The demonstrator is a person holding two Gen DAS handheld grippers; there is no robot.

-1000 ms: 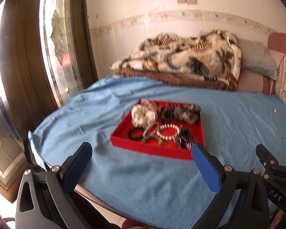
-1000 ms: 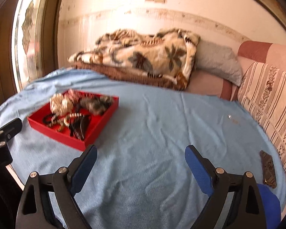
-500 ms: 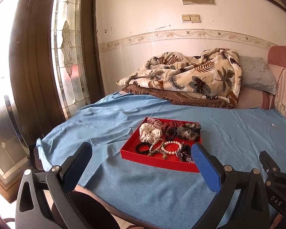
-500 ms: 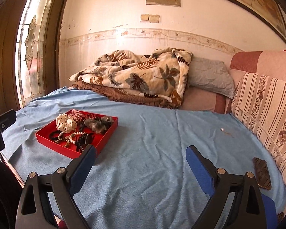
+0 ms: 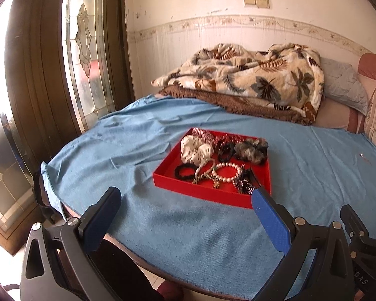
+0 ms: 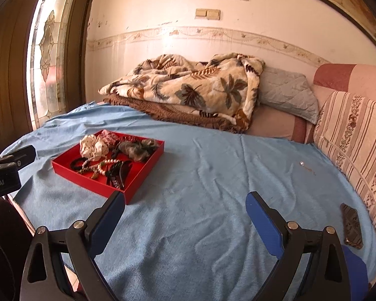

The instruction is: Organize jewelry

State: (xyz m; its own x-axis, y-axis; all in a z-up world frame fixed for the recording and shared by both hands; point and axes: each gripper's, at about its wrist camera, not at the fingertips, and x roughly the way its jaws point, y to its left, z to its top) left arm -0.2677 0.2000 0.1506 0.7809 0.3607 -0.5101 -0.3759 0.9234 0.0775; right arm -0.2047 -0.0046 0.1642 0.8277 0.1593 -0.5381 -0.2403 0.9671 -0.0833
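Observation:
A red tray lies on the blue cloth and also shows in the right wrist view. It holds a white scrunchie, a grey scrunchie, a pearl bracelet, a black hair tie and dark hair clips. My left gripper is open and empty, just short of the tray's near edge. My right gripper is open and empty over bare cloth, to the right of the tray.
A leaf-print blanket and a grey pillow lie at the back. A striped cushion lines the right side. A phone and a small metal item lie on the cloth at the right. A glass door stands at the left.
Both cameras tilted up and pulled back half a second ago, then came forward again; the tray now looks nearer. Both grippers stayed open and empty.

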